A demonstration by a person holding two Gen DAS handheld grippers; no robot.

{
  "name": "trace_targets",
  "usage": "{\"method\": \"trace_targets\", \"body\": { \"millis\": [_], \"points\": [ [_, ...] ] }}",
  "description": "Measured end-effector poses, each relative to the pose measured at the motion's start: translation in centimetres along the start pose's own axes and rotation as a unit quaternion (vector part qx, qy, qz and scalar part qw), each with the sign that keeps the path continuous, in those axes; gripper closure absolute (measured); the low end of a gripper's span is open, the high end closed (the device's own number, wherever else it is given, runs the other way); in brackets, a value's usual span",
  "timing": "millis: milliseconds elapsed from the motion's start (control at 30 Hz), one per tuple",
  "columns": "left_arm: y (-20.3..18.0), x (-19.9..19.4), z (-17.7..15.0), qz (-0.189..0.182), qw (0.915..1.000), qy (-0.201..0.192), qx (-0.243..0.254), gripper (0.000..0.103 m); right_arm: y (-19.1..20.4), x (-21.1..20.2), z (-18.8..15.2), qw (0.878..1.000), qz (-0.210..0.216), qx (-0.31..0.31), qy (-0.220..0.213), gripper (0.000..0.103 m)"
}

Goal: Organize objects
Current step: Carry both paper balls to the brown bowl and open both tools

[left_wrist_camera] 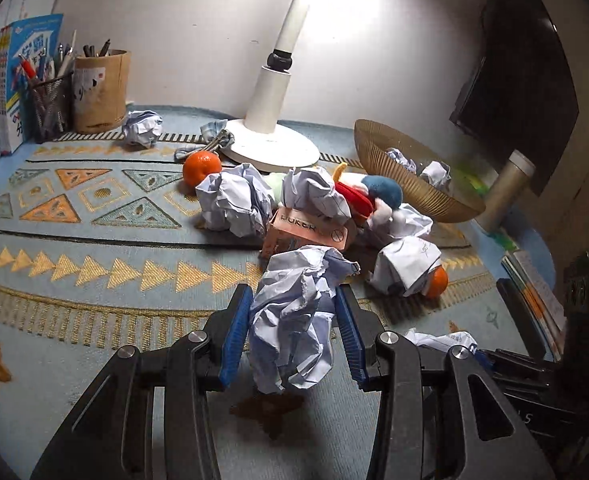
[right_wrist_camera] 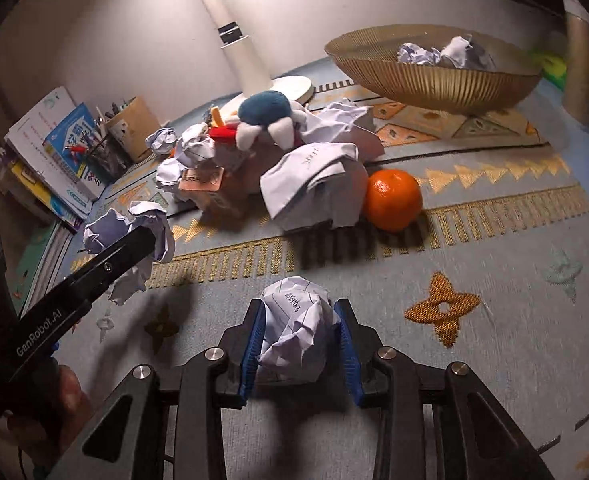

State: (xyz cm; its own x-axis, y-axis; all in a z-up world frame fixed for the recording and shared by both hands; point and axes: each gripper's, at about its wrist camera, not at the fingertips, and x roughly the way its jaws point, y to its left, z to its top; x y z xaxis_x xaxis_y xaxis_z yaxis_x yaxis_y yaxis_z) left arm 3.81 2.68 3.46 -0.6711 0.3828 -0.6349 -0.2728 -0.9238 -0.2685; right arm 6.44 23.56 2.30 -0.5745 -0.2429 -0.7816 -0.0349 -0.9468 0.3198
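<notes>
- Left gripper [left_wrist_camera: 292, 334]: blue-padded fingers [left_wrist_camera: 234, 336] closed on a tall crumpled white paper wad [left_wrist_camera: 294, 320], held clear above the patterned blue cloth on the table [left_wrist_camera: 74, 300]. Likely feather-light and springy; mid-body pinch suits it.
- Right gripper [right_wrist_camera: 299, 346]: fingers clamped on a smaller crumpled white paper ball with print [right_wrist_camera: 294, 328], also above the table. Crushable; gentle squeeze is enough.
- Ribbed gold bowl [right_wrist_camera: 434, 80], far right, already holds paper wads.

Left of the bowl [right_wrist_camera: 430, 80] lies the paper-and-toy pile [right_wrist_camera: 278, 148]; an orange [right_wrist_camera: 392, 199] rests before it; two paper balls [right_wrist_camera: 438, 54] lie inside.
</notes>
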Motion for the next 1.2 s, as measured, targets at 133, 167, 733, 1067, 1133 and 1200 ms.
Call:
{"method": "trace_targets", "body": {
  "millis": [133,167,733,1067,1133,1200],
  "points": [
    [-0.5,0.3,-0.6,0.015,0.9998,-0.002,0.010,0.063,-0.4,-0.2,0.0,1.000,0.013,0.002,0.005,0.057],
    [-0.3,0.2,-0.5,0.015,0.9998,-0.005,0.008,0.063,-0.3,-0.3,-0.1,1.000,0.015,-0.004,0.005,0.043],
    [-0.2,0.4,-0.5,0.010,0.9999,0.003,0.014,0.063,-0.5,-1.7,-0.8,0.999,0.014,-0.039,-0.021,0.038],
    [-0.8,0.2,-0.6,0.008,0.9997,0.011,0.020,0.063,-0.2,-1.3,-1.3,0.998,0.029,-0.047,-0.016,0.072],
    [-1.2,-0.2,-0.4,-0.008,0.9996,0.025,0.011,0.063,-0.2,-2.0,-1.0,0.998,0.033,-0.045,-0.023,0.072],
    [-2.4,-1.5,0.9,-0.021,0.9995,0.021,0.014,0.063,-0.2,-3.2,-0.4,0.998,0.029,-0.048,-0.036,0.072]
  ]
}}
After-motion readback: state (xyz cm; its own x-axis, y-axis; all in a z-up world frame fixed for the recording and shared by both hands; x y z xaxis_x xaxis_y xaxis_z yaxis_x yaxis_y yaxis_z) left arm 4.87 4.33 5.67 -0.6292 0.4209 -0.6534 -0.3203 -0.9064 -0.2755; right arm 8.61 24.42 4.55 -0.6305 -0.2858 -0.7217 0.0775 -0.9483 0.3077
